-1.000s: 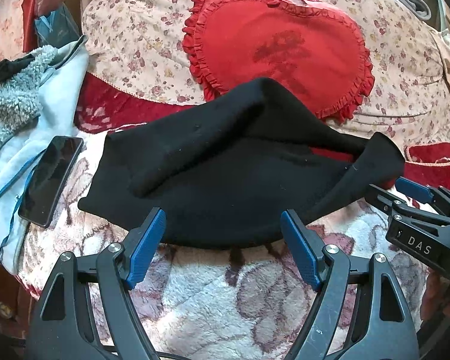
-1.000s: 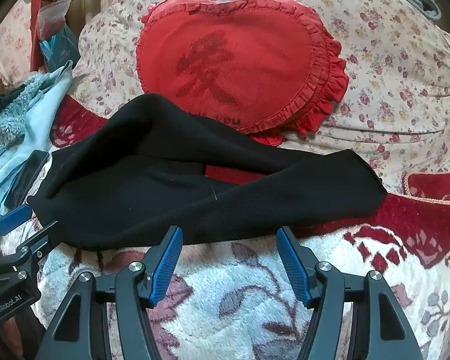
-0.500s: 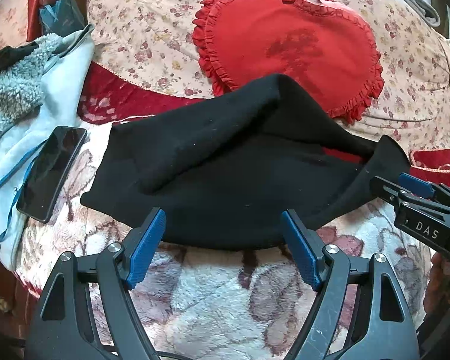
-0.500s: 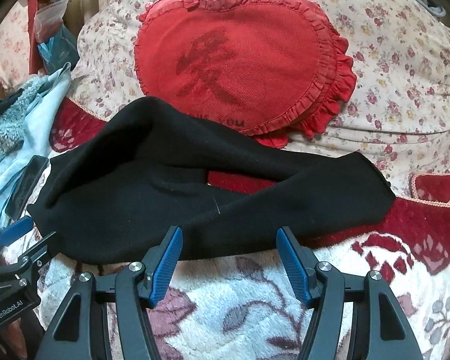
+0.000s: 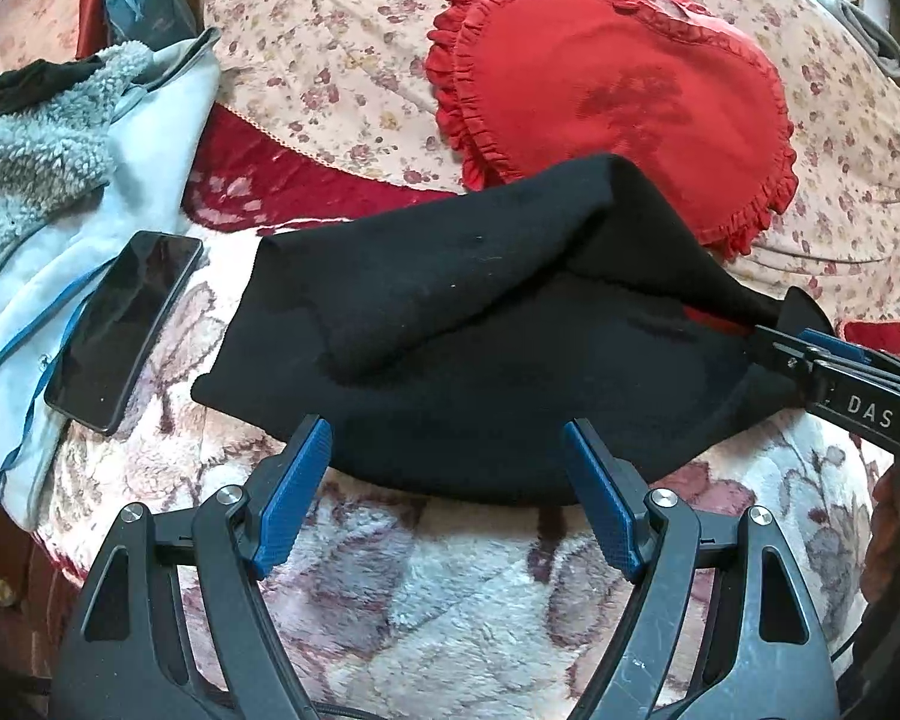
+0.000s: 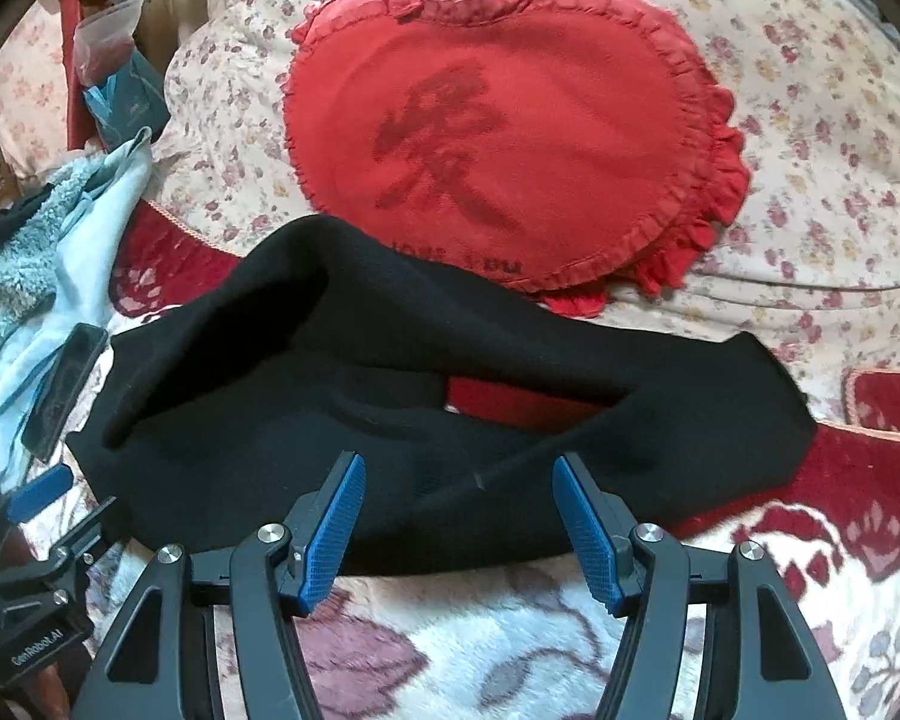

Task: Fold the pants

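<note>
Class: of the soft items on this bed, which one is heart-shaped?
The red cushion with the frilled edge, lying behind the black pants. The pants and the pale blue fleece garment are shapeless heaps.

White letters "DAS" on the right gripper (image 5: 834, 360). "GenRobot.AI" on the left gripper (image 6: 42, 498) (its body, at the frame edge). A dark Chinese character on the red heart-shaped cushion (image 6: 510, 138); small lettering beneath is unreadable.

**Camera placement: two wrist views, low and close over the bed**

Left wrist view looks forward between its own tongs (image 5: 447, 489), low over the blanket (image 5: 450, 612), facing the red heart pillow (image 5: 618, 96). Right wrist view does likewise from further right. Both share the black pants (image 5: 480, 324), pillow and phone (image 5: 123, 324); each catches the other's tongs at its edge.
</note>
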Demonstrator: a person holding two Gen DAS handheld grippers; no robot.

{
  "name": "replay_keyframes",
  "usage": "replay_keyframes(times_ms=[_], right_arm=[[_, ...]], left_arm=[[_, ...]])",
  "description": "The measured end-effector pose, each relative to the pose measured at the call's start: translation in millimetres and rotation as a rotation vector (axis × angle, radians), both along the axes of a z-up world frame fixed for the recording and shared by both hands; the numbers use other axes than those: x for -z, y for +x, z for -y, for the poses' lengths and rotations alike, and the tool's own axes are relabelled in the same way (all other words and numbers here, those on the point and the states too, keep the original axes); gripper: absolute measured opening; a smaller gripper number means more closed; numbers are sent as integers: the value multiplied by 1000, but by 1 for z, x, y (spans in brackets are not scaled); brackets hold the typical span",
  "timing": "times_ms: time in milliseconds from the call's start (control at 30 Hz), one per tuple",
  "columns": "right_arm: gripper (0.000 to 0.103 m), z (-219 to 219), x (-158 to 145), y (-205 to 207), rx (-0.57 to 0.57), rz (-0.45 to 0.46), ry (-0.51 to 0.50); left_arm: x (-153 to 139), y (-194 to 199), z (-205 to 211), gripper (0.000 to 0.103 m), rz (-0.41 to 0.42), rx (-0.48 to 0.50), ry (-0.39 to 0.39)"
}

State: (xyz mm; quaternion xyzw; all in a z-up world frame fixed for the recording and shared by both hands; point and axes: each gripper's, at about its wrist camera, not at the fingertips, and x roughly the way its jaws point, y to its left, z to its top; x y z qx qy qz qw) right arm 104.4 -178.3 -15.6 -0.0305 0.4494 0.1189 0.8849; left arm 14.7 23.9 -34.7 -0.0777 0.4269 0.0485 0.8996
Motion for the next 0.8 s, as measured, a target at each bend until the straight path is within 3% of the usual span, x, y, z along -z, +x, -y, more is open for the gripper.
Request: replay_keyframes(times_ms=[333,567,700,800], right_arm=[[63,-14,25,15,-31,-83,-66],[63,-2,38,0,-39,-141,-118],[63,9,40,-18,-19,-148,-86],[63,21,45,-24,9,-174,-6]], left_arm=[[8,5,-8,79,-19,-19,-4],[16,5,-11,79,-45,-30,-7],[20,5,-10,79,-58,-33,-15],[20,4,-9,79,-62,-31,-15]])
